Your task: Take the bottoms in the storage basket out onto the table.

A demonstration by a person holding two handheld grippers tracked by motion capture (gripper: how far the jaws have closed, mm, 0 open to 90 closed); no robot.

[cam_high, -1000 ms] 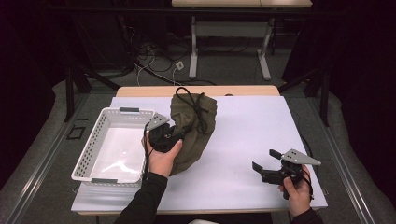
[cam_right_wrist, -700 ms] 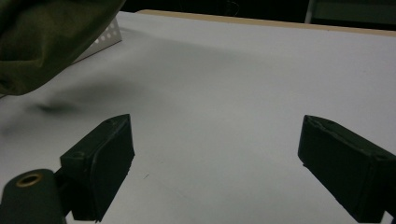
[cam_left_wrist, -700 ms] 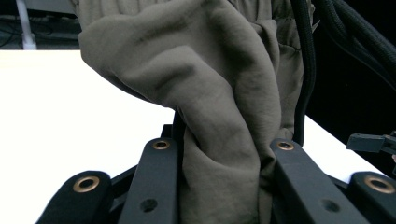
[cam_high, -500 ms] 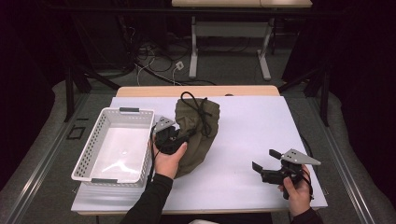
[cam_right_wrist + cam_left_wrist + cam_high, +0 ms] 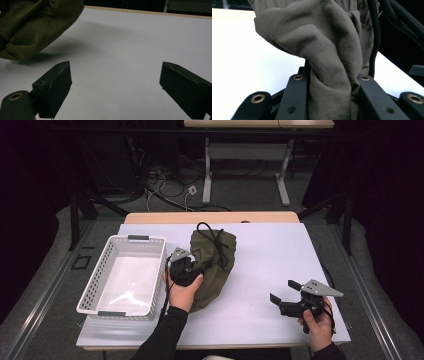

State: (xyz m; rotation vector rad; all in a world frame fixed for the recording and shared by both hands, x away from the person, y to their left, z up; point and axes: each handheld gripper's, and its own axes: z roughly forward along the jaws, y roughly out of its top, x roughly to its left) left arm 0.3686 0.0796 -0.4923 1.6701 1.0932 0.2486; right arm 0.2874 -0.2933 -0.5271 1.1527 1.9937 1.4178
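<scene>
The left gripper pinches a bunched fold of the olive drawstring bag, the cloth squeezed tight between its jaws in the left gripper view, while the bag slumps near the middle of the desk with its black cord trailing over the top toward the far edge. Just beside the bag, along the desk's left edge, stands a white perforated basket. The right gripper rests near the front right corner, well apart from the bag, its jaws spread wide over bare desk.
</scene>
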